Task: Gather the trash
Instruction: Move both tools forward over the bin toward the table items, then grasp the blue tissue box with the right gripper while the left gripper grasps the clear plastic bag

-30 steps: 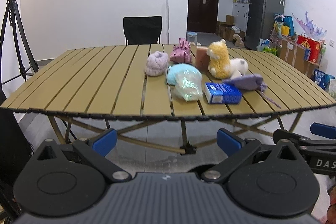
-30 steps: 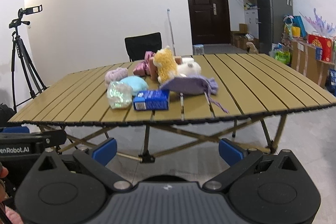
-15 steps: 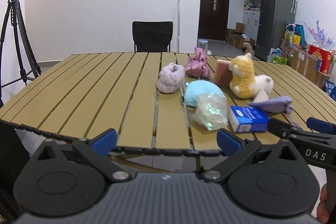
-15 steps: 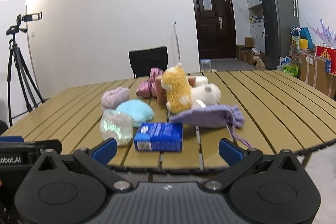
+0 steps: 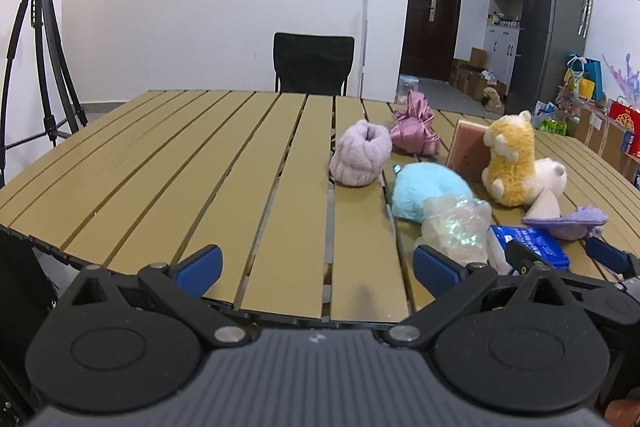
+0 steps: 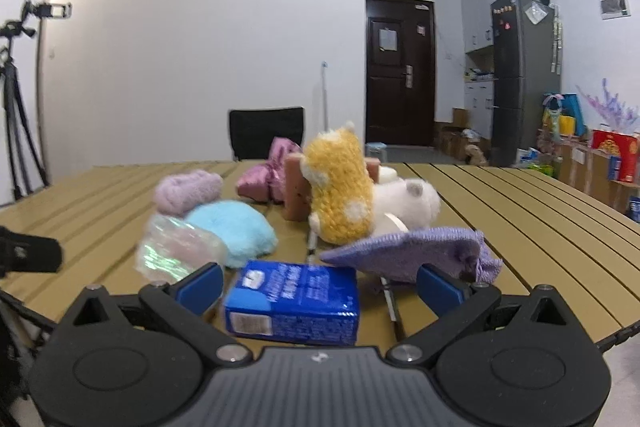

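Right now my right claw point(image 6: 320, 285) is spread wide with the blue carton point(image 6: 294, 301) lying between its fingers, near the front edge of the table point(image 5: 192, 167); neither pad touches it yet, as far as I can tell. I judge this is the lineup for a grasp, the fingers bracketing the carton's short ends so a squeeze would catch it across its length. My left claw point(image 5: 318, 265) is also wide and empty, hovering over bare slats at the near edge, well left of the pile, probably waiting its turn.

As trash, two things stand out to me. The carton is a small blue box lying on its side, with white print and a barcode panel on the end facing me. Just beside it on the left sits a crumpled plastic wrapper point(image 6: 176, 249), clear with an iridescent green sheen, resting against a fluffy blue pouch point(image 6: 236, 231).

Everything else looks like keepers: a yellow plush toy point(image 6: 340, 197) standing behind the carton, and a purple knit pouch point(image 6: 416, 253) whose edge overhangs the carton's far side, so a careless close could snag it.
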